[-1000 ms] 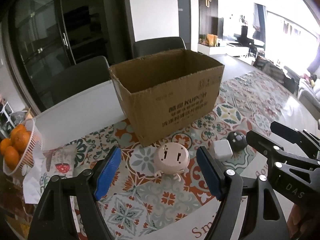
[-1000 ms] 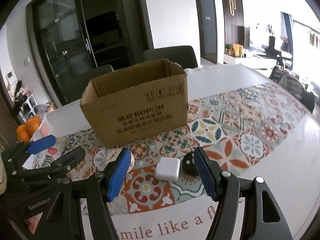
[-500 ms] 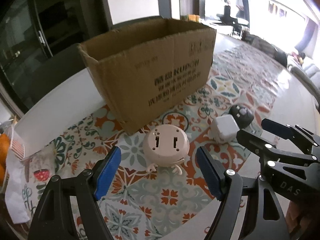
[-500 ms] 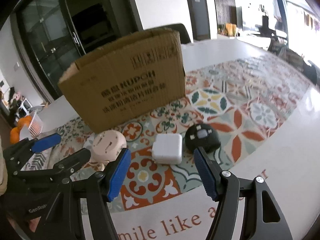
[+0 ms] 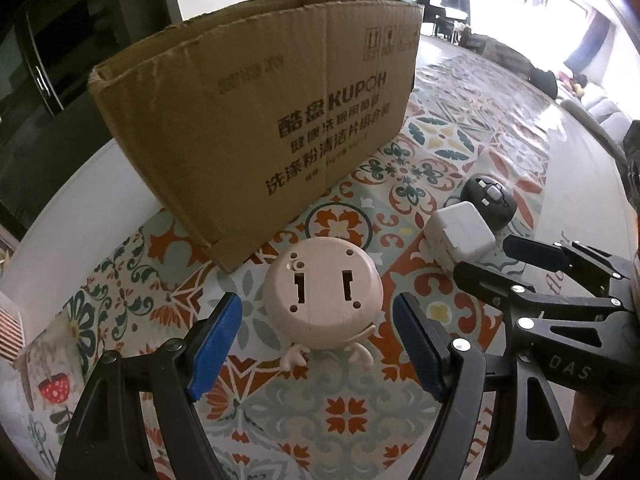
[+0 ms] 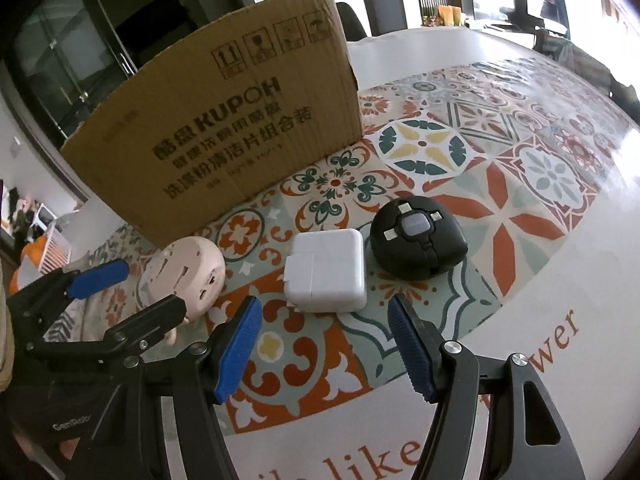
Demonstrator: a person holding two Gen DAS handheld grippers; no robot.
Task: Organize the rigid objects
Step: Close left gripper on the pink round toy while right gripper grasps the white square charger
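Note:
A round beige toy with small arms (image 5: pixel 322 294) lies on the patterned tablecloth; it also shows in the right wrist view (image 6: pixel 192 276). My left gripper (image 5: pixel 316 344) is open, its blue pads on either side of the toy and just short of it. A white square charger (image 6: pixel 326 270) lies just ahead of my open right gripper (image 6: pixel 324 346); the charger also shows in the left wrist view (image 5: pixel 458 240). A black round gadget (image 6: pixel 418 236) sits right of the charger. An open cardboard box (image 5: pixel 260 120) stands behind them all.
The patterned tablecloth (image 6: pixel 500 184) covers the white table. A basket of oranges (image 6: pixel 36 256) shows at the far left edge. The right gripper (image 5: pixel 560 280) appears at the right of the left wrist view. Dark chairs stand behind the box.
Both grippers have moved forward and down towards the table. The toy now sits between the left pads and the charger just ahead of the right pads. Both stay open.

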